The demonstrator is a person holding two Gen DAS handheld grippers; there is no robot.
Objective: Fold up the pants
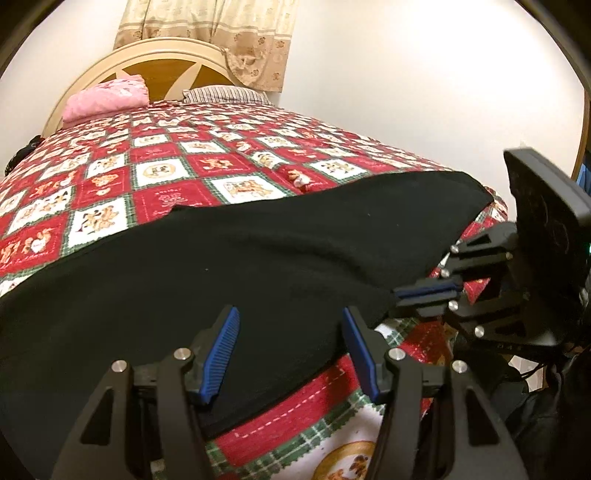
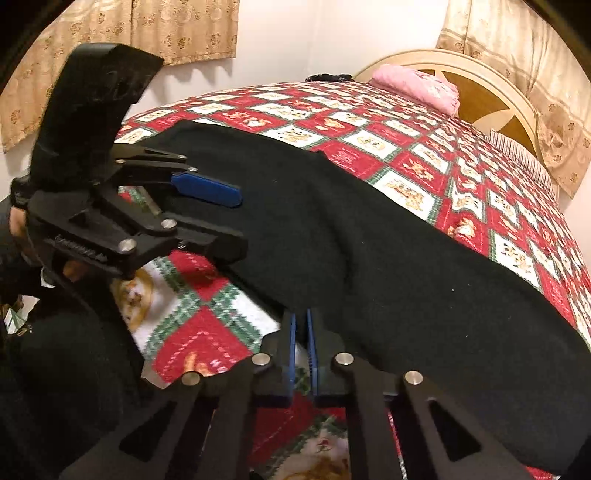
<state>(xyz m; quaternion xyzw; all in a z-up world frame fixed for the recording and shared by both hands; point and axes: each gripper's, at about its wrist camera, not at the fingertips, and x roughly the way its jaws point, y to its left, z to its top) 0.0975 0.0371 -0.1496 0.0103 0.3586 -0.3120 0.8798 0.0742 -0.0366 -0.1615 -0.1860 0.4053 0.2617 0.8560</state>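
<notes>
Black pants (image 1: pixel 229 251) lie flat across the near part of a bed; they also show in the right wrist view (image 2: pixel 388 258). My left gripper (image 1: pixel 291 317) is open, its blue pads astride the pants' near edge; in the right wrist view (image 2: pixel 236 218) one jaw lies above the cloth and one below. My right gripper (image 2: pixel 301 317) is shut on the near edge of the pants. In the left wrist view it (image 1: pixel 402 295) clamps the cloth's edge at the right.
The bed carries a red, white and green checked quilt (image 1: pixel 155 173). A pink folded cloth (image 1: pixel 107 98) and a striped pillow (image 1: pixel 225 94) lie by the wooden headboard (image 1: pixel 166 62). White walls and beige curtains (image 2: pixel 177 29) stand behind.
</notes>
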